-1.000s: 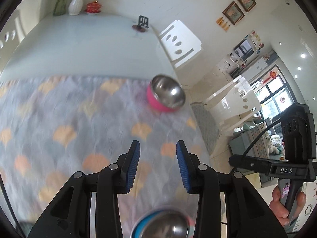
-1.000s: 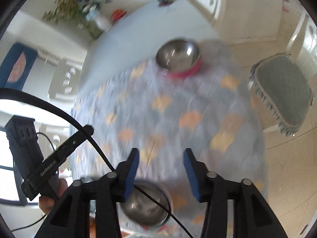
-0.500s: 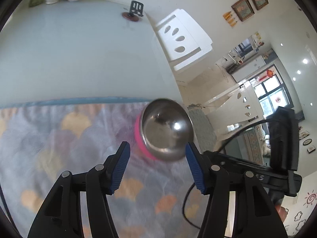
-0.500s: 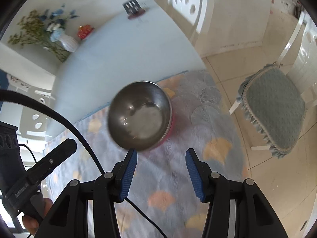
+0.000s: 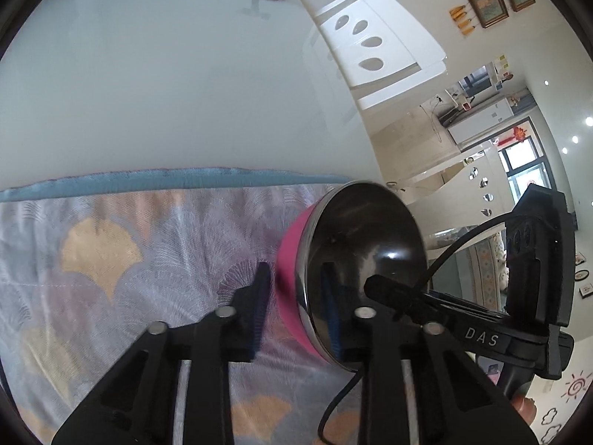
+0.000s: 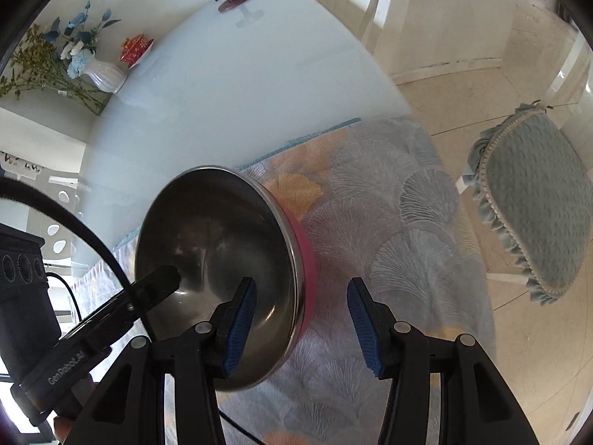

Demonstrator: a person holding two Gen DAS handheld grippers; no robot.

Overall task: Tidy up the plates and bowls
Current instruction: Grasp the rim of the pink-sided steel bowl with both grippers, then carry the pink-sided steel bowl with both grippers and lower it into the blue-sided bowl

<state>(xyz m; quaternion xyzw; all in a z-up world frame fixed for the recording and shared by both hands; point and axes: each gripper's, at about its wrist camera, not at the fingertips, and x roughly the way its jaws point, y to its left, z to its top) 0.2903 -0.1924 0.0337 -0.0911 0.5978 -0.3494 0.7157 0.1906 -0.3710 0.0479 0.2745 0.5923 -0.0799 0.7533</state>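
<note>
Left gripper [image 5: 294, 302] is closing w/ the near wall of the pink-sided steel bowl [image 5: 367, 256] between its pads; contact hard to make out through blur. Right gripper [image 6: 302, 324] straddles the far wall, jaws apart, one pad inside, one outside. Bowl sits tilted at the patterned cloth's [image 6: 389, 222] corner near the table [image 5: 166, 74] edge. Bowl's base hidden. Bare tabletop beyond.

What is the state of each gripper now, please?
Left gripper: closing, one finger on each side of the bowl wall.
Right gripper: open, astride the bowl's rim, gripping nothing.
</note>
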